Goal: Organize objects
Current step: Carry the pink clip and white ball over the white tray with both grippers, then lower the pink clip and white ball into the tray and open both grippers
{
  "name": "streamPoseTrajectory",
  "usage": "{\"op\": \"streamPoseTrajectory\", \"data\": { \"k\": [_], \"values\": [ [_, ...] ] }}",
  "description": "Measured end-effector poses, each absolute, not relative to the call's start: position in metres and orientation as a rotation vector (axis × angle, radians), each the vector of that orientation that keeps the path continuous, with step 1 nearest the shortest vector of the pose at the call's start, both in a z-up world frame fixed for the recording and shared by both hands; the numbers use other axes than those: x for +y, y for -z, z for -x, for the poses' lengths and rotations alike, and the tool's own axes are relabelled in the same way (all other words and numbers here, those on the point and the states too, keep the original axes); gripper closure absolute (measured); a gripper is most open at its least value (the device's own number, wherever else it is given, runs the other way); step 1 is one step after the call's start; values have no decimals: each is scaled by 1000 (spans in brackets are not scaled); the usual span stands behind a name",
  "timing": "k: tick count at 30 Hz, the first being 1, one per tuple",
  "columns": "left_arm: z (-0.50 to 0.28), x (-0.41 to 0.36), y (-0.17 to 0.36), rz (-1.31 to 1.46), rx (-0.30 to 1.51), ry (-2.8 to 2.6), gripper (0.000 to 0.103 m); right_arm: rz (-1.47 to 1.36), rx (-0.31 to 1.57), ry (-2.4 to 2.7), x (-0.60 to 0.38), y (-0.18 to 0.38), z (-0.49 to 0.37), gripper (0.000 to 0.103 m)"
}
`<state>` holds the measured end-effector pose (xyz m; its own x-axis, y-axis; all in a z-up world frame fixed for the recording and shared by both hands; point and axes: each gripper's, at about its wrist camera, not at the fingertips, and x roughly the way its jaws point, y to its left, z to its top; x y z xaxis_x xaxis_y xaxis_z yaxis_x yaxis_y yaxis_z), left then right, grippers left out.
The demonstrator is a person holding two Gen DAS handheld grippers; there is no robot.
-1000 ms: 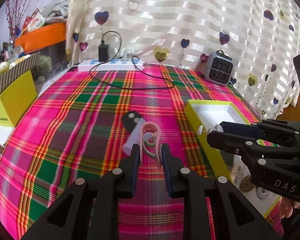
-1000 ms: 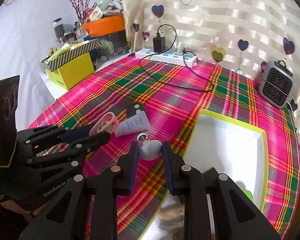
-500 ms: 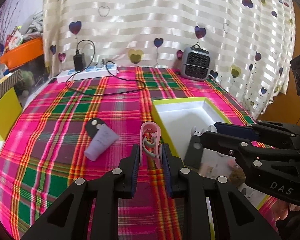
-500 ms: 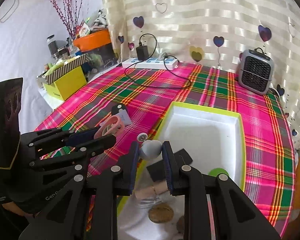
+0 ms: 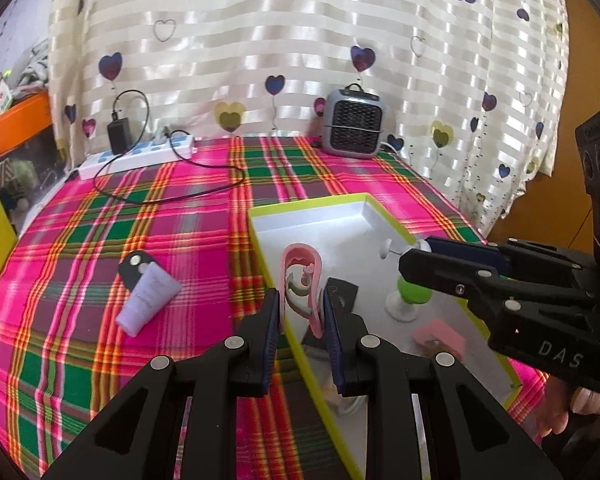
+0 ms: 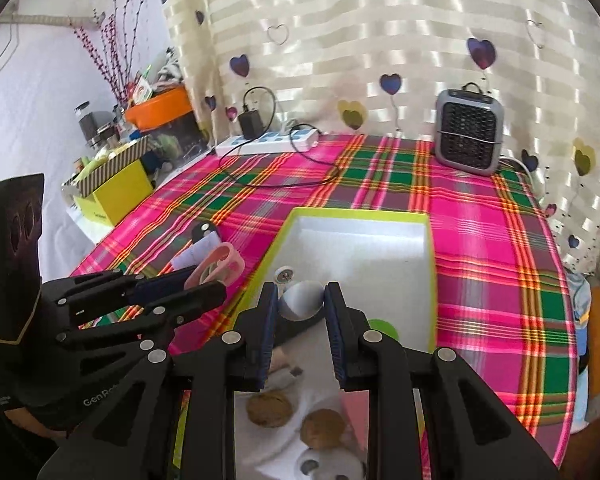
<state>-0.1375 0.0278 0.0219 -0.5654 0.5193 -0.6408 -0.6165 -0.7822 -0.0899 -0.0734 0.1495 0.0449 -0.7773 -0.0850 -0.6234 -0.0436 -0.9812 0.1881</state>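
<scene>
The pink clip (image 5: 303,280), pinched between the left gripper (image 5: 300,312) pads, hangs over the white tray's (image 5: 332,216) left rim, while at its 3 o'clock the right gripper (image 6: 301,304) clamps a grey ball-shaped piece (image 6: 302,305) above the tray.

The cloth on the surface (image 5: 100,240) is loud: hot pink plaid with green blocks and orange-yellow stripes. The box (image 6: 358,213) has a lime green rim and plain white inside. Both tongs, left (image 5: 300,312) and right (image 6: 302,304), are black with dark blue pads. The clip (image 5: 302,276) in the left one is pale pink with a green bit inside; the little ball (image 6: 300,300) in the right is grey-white. At 9 o'clock from the box there's a lilac tube (image 5: 148,300) with a black cap. The curtain (image 5: 300,40) is cream satin stripes with purple and yellow hearts. The heater (image 6: 469,132) at 12 o'clock is grey with a black grille.
</scene>
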Motion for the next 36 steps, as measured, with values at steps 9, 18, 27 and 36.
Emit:
{"op": "streamPoseTrajectory", "data": {
  "k": [9, 18, 27, 36],
  "values": [
    [132, 48, -16, 891, 214, -2236, 83, -1063, -323, 2946, 166, -40, 63, 78],
    [131, 59, -8, 923, 221, -2188, 83, -1084, -353, 2966, 179, -33, 52, 78],
    [125, 69, 1, 940, 248, -2129, 83, -1158, -323, 2933, 175, -20, 50, 78],
    [132, 71, 12, 1011, 237, -2083, 83, -1226, -260, 2885, 167, -6, 57, 78]
  ]
}}
